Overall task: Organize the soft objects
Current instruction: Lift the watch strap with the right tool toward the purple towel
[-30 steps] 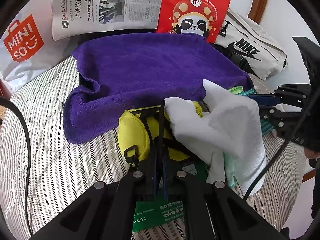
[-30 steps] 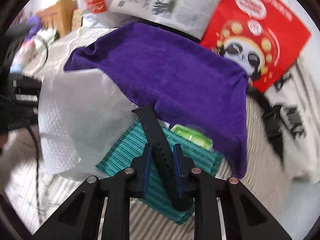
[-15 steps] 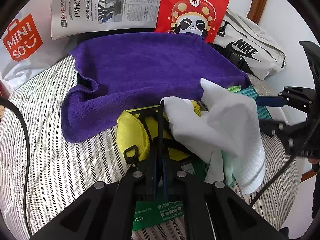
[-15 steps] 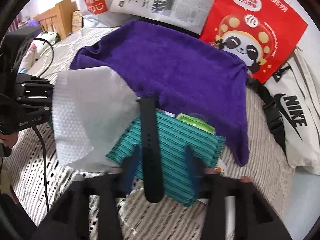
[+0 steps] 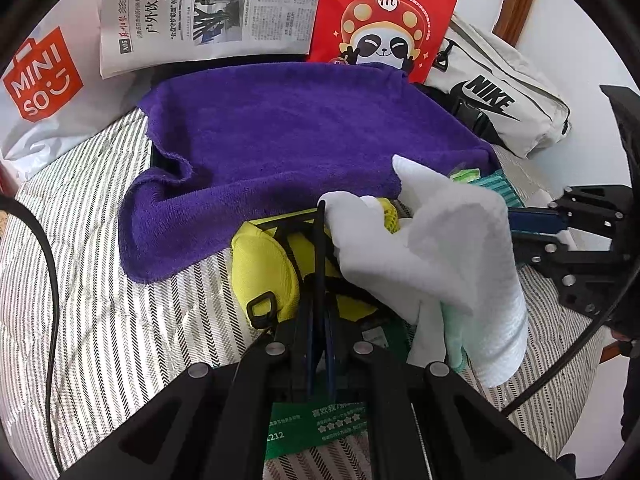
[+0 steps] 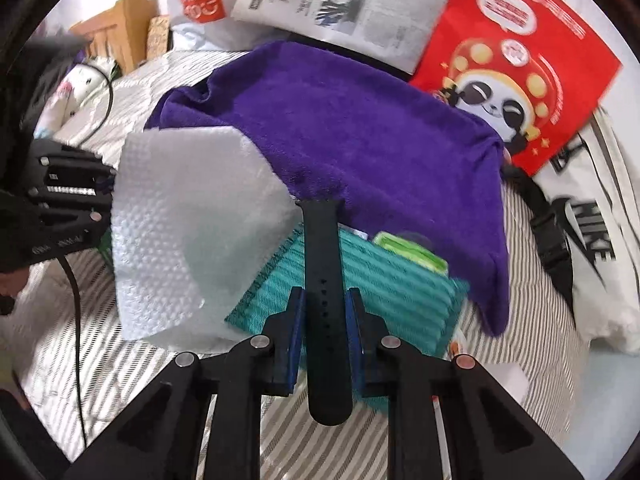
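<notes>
Reclosed after a brief release: right gripper [image 6: 324, 300] clamped on black strap [image 6: 325, 280] above teal cloth [image 6: 384, 280]. Left gripper [image 5: 318, 280] pinched shut, white towel [image 5: 440, 256] draped alongside. Strap regrasped, ready for placing.

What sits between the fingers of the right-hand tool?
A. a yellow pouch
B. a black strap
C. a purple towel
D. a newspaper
B: in the right wrist view the black strap runs lengthwise between the two blue pads of the right gripper, over the teal cloth.
</notes>
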The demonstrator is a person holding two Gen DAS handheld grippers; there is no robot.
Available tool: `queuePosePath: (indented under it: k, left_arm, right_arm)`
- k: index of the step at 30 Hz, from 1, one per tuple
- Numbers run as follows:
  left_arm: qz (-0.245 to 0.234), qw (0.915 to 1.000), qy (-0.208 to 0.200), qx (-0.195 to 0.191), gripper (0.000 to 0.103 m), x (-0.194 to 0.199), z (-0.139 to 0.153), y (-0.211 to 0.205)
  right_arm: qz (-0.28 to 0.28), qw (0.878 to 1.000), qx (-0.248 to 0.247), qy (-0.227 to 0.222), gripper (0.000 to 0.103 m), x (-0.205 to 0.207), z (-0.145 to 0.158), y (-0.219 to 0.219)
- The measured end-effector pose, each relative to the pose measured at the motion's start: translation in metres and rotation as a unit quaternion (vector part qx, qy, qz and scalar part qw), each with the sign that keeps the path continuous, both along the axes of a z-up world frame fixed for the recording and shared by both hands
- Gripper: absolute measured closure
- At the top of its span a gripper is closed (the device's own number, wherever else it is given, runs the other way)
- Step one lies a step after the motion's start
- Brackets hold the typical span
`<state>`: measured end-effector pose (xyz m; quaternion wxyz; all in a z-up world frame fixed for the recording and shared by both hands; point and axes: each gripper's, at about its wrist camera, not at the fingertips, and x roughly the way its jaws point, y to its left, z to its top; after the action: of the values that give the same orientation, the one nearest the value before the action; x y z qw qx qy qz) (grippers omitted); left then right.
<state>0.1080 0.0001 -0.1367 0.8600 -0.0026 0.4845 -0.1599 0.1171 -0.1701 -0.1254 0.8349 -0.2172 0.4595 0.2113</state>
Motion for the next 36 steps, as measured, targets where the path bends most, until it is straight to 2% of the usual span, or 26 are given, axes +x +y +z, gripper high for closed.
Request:
queuePosePath:
  k: [3,7,12,18,22,36]
  left_arm:
    - [-0.002,1.0000,0.000,-0.001,0.098,-0.001,-0.001,-0.002]
    - [-0.005,1.0000,-0.001,-0.001,0.098,-0.002,-0.001,-0.003]
    - [-0.004,1.0000,0.001,-0.004,0.098,-0.002,-0.001,-0.003]
    - [-0.007,1.0000,0.001,-0.002,0.097,-0.005,0.000,-0.004]
    - [-0.009,1.0000,0.002,-0.002,0.097,-0.005,0.000,-0.004]
    - [-0.007,0.9999,0.004,-0.008,0.097,-0.008,0.001,-0.001]
  right_arm:
    - [-0.027,0.999,0.032,0.021,0.083,-0.001,0.009,-0.013]
    - [-0.050,0.998,0.033,0.030,0.083,-0.006,0.009,-0.018]
    - [-0.047,0.998,-0.005,0.035,0.083,-0.012,-0.001,-0.009]
    - [-0.041,0.999,-0.016,0.029,0.081,-0.007,-0.002,-0.005]
    - [-0.028,0.999,-0.039,0.011,0.081,-0.008,-0.004,0.003]
    - [-0.056,0.997,0.038,0.026,0.083,-0.008,0.014,-0.017]
